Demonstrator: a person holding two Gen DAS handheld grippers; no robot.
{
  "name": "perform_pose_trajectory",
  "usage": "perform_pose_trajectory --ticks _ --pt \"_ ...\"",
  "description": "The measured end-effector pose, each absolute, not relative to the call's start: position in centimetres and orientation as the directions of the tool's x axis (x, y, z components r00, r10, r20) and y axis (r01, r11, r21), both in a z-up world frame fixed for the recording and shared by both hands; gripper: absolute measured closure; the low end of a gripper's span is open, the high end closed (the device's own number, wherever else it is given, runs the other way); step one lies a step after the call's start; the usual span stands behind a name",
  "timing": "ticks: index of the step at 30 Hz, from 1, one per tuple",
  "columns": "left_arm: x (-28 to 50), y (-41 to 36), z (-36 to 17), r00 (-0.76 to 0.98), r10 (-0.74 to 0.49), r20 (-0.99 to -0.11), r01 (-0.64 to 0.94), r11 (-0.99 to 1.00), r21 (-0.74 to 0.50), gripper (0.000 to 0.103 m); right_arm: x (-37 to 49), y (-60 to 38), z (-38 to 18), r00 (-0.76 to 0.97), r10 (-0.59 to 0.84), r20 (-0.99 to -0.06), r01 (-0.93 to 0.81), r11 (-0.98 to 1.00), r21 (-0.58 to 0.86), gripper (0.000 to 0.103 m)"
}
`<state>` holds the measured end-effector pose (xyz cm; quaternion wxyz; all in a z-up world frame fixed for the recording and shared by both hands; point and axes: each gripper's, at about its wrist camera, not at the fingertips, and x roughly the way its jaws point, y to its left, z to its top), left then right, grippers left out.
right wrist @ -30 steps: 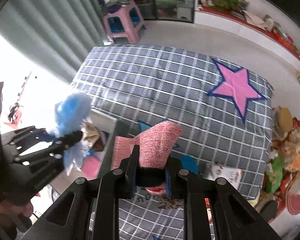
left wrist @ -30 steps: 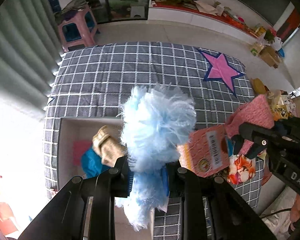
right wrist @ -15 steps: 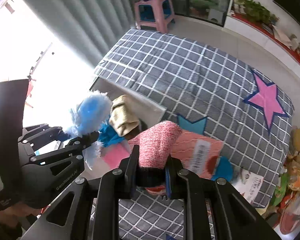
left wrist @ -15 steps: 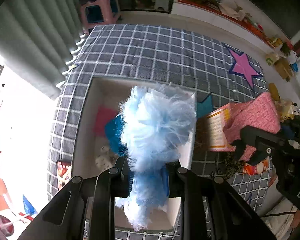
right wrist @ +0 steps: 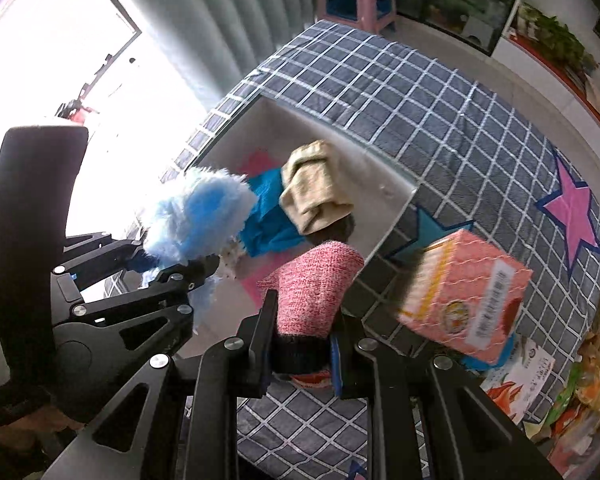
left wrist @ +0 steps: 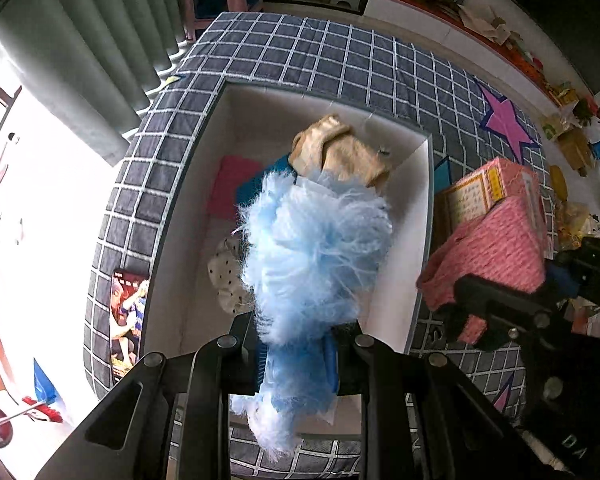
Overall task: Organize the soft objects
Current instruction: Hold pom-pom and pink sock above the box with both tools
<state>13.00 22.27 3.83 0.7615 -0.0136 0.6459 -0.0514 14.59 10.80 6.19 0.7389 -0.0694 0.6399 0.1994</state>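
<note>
Left gripper (left wrist: 296, 364) clenched on fluffy blue item (left wrist: 312, 252) — light, compressible; right gripper (right wrist: 302, 354) gripping pink knit (right wrist: 316, 292) — limp, above box (left wrist: 420, 216).

The fluffy duster (left wrist: 316, 248) is light blue. The knitted cloth (right wrist: 316, 292) is pink with white specks. The bed cover (left wrist: 340, 60) is dark grey with a white grid and a pink star (left wrist: 506, 124). The box (left wrist: 260, 120) is white inside. In it lie a beige sock (left wrist: 340, 152), a blue cloth (right wrist: 268, 216) and a white cloth with black dots (left wrist: 226, 276).

fluffy blue duster (left wrist: 312, 248), knitted pink cloth (right wrist: 316, 292) (rough), matt box (left wrist: 188, 248)
</note>
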Motion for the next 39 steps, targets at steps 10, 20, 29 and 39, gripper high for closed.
perform_pose_trajectory --ticks 10,20,29,39 --pt "11.0 22.7 2.6 0.151 -0.109 -0.982 0.046 0.994 -0.103 0.078 12.7 11.9 4.4 0.066 0.181 -0.981 -0.426 0.894 0.136 0.081" --pt "10.6 23.1 2.1 0.155 -0.106 -0.982 0.048 0.994 -0.1 0.078 11.6 12.9 3.7 0.063 0.165 -0.984 -0.472 0.874 0.116 0.081" --pt "10.6 23.1 1.4 0.142 -0.101 -0.985 0.064 0.994 -0.093 0.078 12.1 12.9 3.4 0.059 0.161 -0.985 -0.45 0.885 0.118 0.081" --pt "11.0 23.2 0.7 0.128 -0.093 -0.987 0.093 0.992 -0.082 0.078 12.9 13.0 2.9 0.051 0.158 -0.986 -0.427 0.896 0.121 0.081"
